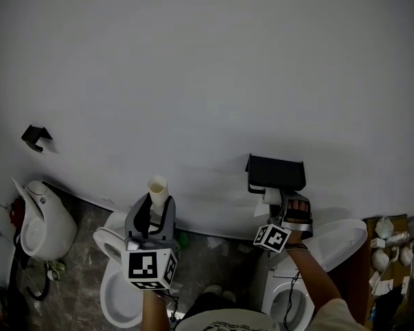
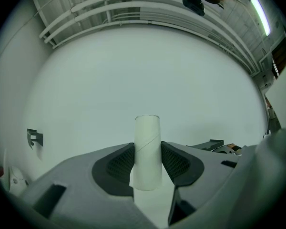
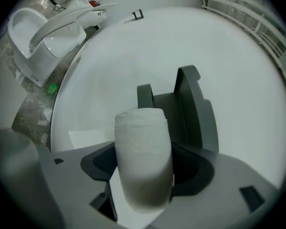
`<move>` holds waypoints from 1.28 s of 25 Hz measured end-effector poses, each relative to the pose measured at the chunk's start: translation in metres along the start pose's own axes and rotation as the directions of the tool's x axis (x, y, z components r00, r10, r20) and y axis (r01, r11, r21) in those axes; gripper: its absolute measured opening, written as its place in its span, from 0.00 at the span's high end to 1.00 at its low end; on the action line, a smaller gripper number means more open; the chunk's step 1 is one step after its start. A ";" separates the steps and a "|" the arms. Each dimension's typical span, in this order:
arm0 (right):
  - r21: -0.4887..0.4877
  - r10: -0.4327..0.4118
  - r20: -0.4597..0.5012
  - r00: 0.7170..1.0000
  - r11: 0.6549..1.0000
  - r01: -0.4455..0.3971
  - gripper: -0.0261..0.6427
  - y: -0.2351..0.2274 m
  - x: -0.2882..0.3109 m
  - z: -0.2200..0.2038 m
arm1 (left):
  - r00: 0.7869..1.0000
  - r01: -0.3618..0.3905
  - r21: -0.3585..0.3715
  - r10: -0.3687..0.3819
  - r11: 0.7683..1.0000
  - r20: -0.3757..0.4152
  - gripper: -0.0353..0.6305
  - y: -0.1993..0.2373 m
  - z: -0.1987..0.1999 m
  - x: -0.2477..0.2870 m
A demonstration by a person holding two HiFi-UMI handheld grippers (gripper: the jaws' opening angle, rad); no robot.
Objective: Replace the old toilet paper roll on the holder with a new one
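An empty cardboard tube (image 1: 157, 188) stands upright in my left gripper (image 1: 154, 211), whose jaws are shut on it; in the left gripper view the tube (image 2: 148, 151) sits between the dark pads (image 2: 120, 165) against the white wall. A black paper holder (image 1: 276, 173) hangs on the wall to the right. Just under it, my right gripper (image 1: 280, 207) is shut on a full white toilet paper roll (image 1: 271, 196). In the right gripper view the roll (image 3: 144, 156) fills the jaws, with the holder (image 3: 183, 109) close ahead.
A small black hook (image 1: 36, 136) is fixed to the wall at far left. White toilets stand on the stone floor: one at left (image 1: 41, 219), one below my left gripper (image 1: 119, 292), one under my right arm (image 1: 331, 243). Clutter sits at far right (image 1: 390, 247).
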State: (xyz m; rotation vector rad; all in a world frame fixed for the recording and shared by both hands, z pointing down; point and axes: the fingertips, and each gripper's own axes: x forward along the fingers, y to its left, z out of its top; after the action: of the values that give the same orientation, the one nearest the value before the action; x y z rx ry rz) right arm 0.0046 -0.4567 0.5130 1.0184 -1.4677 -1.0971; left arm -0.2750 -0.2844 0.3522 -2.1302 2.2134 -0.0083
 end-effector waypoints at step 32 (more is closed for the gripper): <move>0.913 -0.204 0.273 0.940 0.363 -0.186 0.77 -0.137 -0.120 -0.024 | 0.981 0.175 -0.015 -0.174 0.984 0.081 0.68 -0.081 0.032 0.038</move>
State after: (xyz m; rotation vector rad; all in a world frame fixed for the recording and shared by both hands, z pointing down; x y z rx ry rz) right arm 0.0537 -0.3764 0.3555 1.6559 -2.5135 -0.3008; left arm -0.1936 -0.3244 0.3230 -2.2871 1.9871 0.0901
